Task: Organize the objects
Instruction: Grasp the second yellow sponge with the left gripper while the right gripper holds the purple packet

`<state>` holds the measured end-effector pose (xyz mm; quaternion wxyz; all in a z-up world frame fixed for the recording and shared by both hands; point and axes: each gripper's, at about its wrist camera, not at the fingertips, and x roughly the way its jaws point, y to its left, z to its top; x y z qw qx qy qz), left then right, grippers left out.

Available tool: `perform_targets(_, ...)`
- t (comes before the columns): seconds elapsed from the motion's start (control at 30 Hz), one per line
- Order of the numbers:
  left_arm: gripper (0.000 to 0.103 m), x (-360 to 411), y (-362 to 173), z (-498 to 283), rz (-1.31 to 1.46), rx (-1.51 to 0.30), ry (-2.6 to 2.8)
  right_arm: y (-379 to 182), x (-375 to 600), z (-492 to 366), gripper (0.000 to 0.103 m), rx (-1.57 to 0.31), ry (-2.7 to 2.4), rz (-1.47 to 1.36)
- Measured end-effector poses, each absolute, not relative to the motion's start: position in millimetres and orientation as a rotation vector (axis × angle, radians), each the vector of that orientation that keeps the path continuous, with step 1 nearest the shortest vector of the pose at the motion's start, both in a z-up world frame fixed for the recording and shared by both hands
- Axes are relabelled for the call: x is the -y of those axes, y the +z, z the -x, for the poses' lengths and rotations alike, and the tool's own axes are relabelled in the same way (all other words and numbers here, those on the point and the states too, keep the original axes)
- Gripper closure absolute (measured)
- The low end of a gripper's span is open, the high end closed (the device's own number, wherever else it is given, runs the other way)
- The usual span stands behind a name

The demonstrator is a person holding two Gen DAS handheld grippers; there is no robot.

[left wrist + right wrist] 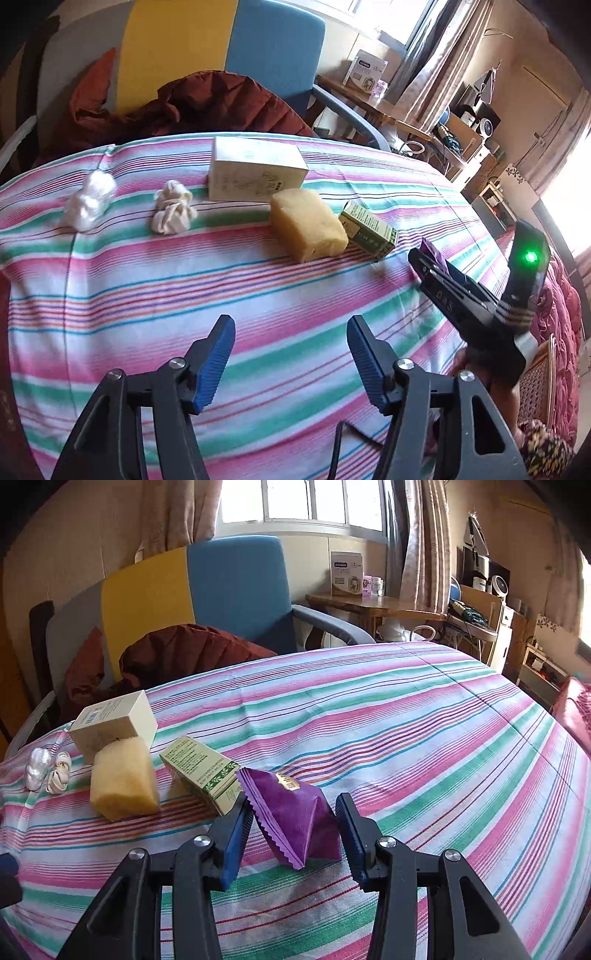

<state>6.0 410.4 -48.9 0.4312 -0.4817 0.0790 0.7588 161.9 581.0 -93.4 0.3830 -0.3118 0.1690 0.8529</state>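
A row of objects lies on the striped bedspread (258,295): a white wad (90,199), a cream knotted cloth (173,212), a cream box (255,170), a yellow sponge (308,225) and a small green box (369,232). My left gripper (291,354) is open and empty, well short of the row. My right gripper (293,821) is open around a purple packet (295,808), which rests on the bedspread (406,738) just right of the green box (201,771). The sponge (123,784) and cream box (114,720) lie further left. The right gripper (424,266) also shows in the left wrist view.
A blue, yellow and grey armchair (221,590) with a dark red jacket (184,653) stands behind the bed. A wooden desk (369,602) with a box stands by the window. Shelves and clutter (480,609) fill the right side. A pink quilt (561,314) lies right.
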Motion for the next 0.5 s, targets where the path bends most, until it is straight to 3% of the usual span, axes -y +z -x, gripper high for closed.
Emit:
perform_targets(0.13, 0.03, -456.0, -52.5, 2.7, 1.187, -0.265, 1.917, -96.5, -585.2, -163.0, 0.056, -0.459, 2.164, 0.798)
perform_targets(0.5, 0.024, -520.4, -80.4, 27.6, 1.224, -0.351, 2.007, -98.4, -586.6, -161.3, 0.056, -0.472, 2.158, 0.802)
